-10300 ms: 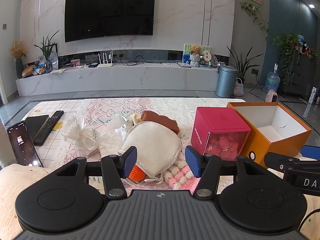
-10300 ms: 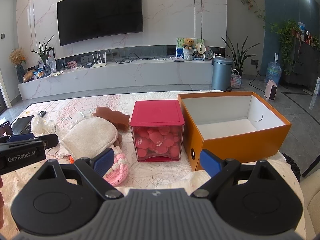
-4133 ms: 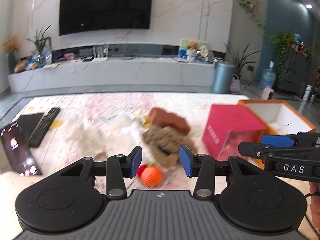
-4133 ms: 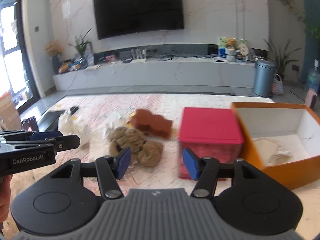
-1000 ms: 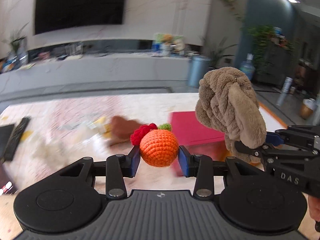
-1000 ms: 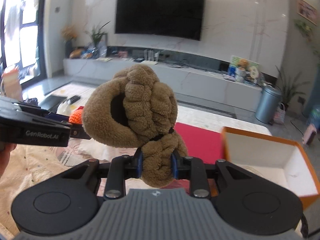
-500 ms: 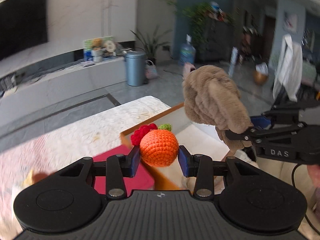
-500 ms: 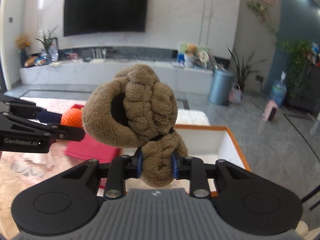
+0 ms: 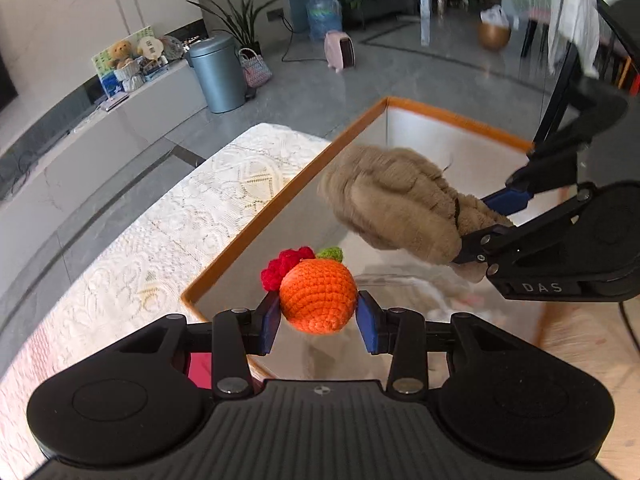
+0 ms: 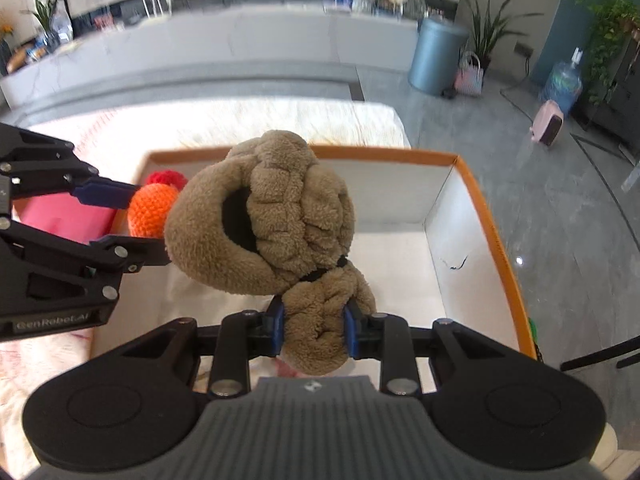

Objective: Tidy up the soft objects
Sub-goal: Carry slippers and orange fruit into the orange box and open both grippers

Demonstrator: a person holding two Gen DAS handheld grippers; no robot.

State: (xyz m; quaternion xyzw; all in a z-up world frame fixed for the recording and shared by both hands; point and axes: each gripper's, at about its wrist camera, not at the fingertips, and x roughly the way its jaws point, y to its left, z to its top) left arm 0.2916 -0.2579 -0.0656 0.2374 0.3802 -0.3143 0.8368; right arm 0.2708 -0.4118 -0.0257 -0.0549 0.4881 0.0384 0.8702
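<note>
The brown plush [image 10: 280, 224] hides much of the box [image 10: 484, 216] floor at mid-frame. In the left view, pale things [image 9: 432, 300] lying there, lower right, are too blurred to name. A red box [image 9: 199, 364] shows only as a sliver behind the left tool [image 9: 318, 316].

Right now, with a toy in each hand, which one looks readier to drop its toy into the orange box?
Probably the right: its fingers hold the brown plush well over the orange box. The left's crocheted orange hangs just inside the near rim.
</note>
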